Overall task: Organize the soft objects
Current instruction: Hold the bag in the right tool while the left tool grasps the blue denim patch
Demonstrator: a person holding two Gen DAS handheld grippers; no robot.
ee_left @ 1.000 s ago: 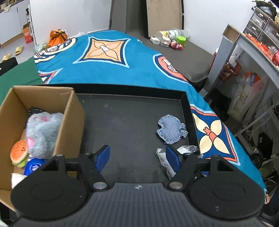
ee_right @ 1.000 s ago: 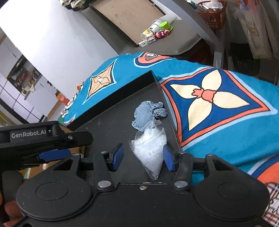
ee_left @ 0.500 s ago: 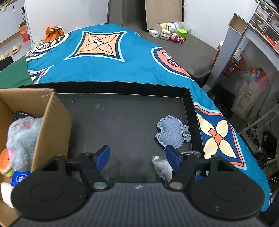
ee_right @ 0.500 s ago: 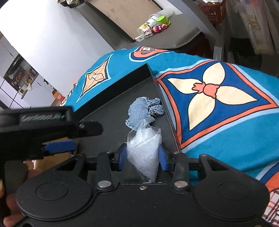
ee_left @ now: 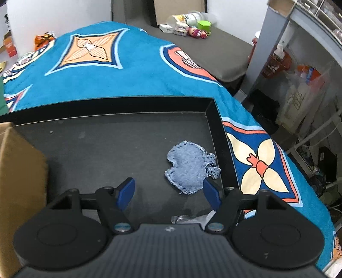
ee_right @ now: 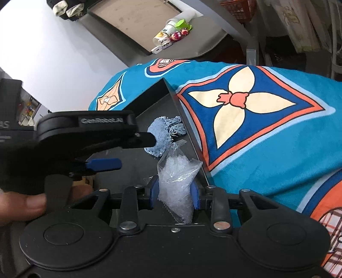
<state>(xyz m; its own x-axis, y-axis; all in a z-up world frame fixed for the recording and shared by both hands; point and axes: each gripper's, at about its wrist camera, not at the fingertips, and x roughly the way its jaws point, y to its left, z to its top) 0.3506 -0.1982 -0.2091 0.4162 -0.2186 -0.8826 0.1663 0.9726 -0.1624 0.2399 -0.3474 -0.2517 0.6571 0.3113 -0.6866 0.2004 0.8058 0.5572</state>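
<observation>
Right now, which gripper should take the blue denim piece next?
Left. The left gripper is open just short of the denim piece; the right gripper has just closed on the clear plastic bag.

Bedroom clutter around a patterned blanket

A teal blanket [ee_left: 136, 70] with orange and cream motifs covers the bed. Beyond it lies a grey mat [ee_left: 215, 53] bearing a tipped jar [ee_left: 188, 18], a green cup [ee_left: 204, 24] and small toys [ee_left: 195, 33]. A brown board [ee_right: 132, 19] leans on the white wall. An orange bag [ee_left: 43, 40] sits at far left; grey shelving [ee_left: 275, 27] stands at right.
</observation>
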